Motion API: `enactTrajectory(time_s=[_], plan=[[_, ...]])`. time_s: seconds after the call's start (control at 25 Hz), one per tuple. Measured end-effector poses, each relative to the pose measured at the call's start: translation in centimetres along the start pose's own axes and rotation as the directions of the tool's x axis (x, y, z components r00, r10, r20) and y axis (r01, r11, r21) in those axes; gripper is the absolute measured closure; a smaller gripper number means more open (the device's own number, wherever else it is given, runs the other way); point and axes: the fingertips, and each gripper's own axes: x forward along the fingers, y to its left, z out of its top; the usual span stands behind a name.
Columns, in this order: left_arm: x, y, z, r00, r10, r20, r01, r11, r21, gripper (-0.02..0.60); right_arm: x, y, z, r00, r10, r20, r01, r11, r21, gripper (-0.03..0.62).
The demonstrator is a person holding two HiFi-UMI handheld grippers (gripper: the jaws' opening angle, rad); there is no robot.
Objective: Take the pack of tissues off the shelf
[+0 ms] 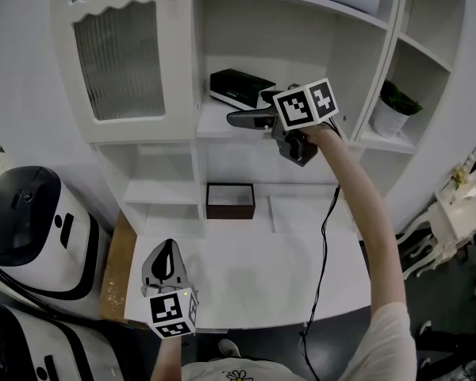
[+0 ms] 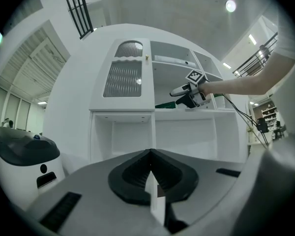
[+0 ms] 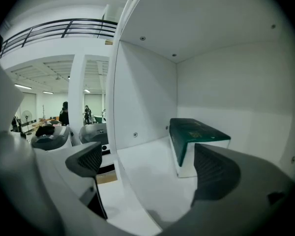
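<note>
A person reaches the right gripper [image 1: 239, 119] up to a white shelf unit [image 1: 210, 124], in the centre of the head view. The pack of tissues [image 1: 239, 88] lies flat in the open middle compartment, just behind the gripper's tips and not touched by them. The left gripper [image 1: 166, 262] hangs low at the bottom left of that frame, over the white desktop.

Only the right gripper view shows that gripper's jaws spread wide with nothing between the pads. The pack sits ahead of them at centre right, close to the right-hand jaw and near the compartment's back wall. The compartment's left wall rises through the frame between the two jaws. Here the pack reads as a shallow rectangular block with a dark green top and white sides. From the head view it looks almost black, with a pale edge.

The left gripper view shows its own jaws pressed together on nothing. It looks up at the unit from below, where the pack is only a green sliver beside the raised right gripper.

The head view alone takes in a ribbed-glass cabinet door [image 1: 119, 54] at upper left. It also shows a small dark open box [image 1: 230, 200] on the level below the pack and a potted plant [image 1: 395, 108] at right.
</note>
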Motion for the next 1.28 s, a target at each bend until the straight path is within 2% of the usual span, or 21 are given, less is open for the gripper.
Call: enactTrajectory(time_s=[0.2,0.4,0.56,0.88,1.28], plan=[[0.4,0.9,-0.1,1.000,0.016,0.005,-0.016,1.000,-0.011,0.583,-1.6,-3.8,-0.1,0.995,-0.097,-0.003,0.097,0.995,0.009,0.003],[1.4,0.9,-0.4,1.000,0.021,-0.002,-0.021,1.000,-0.019,0.583,-1.4,-7.8,-1.2,0.988,-0.144,-0.050,0.145,0.989,0.026,0.003],[2.3,1.3,-0.7,0.999,0.029,-0.015,-0.030,0.999,-0.020,0.583,-0.7,-9.2,-1.0,0.991,-0.125,-0.044,0.127,0.990,0.056,0.003],[4.0,1.7,-1.7,0.998,0.039,-0.042,-0.041,0.999,-0.033,0.583,2.0,-10.6,-0.3,0.991,-0.112,-0.071,0.116,0.992,0.056,0.003],[4.2,2.1,-2.3,0.998,0.040,-0.048,-0.043,0.998,-0.054,0.583,4.3,-10.2,0.2,0.991,-0.106,-0.077,0.113,0.989,0.091,0.008]])
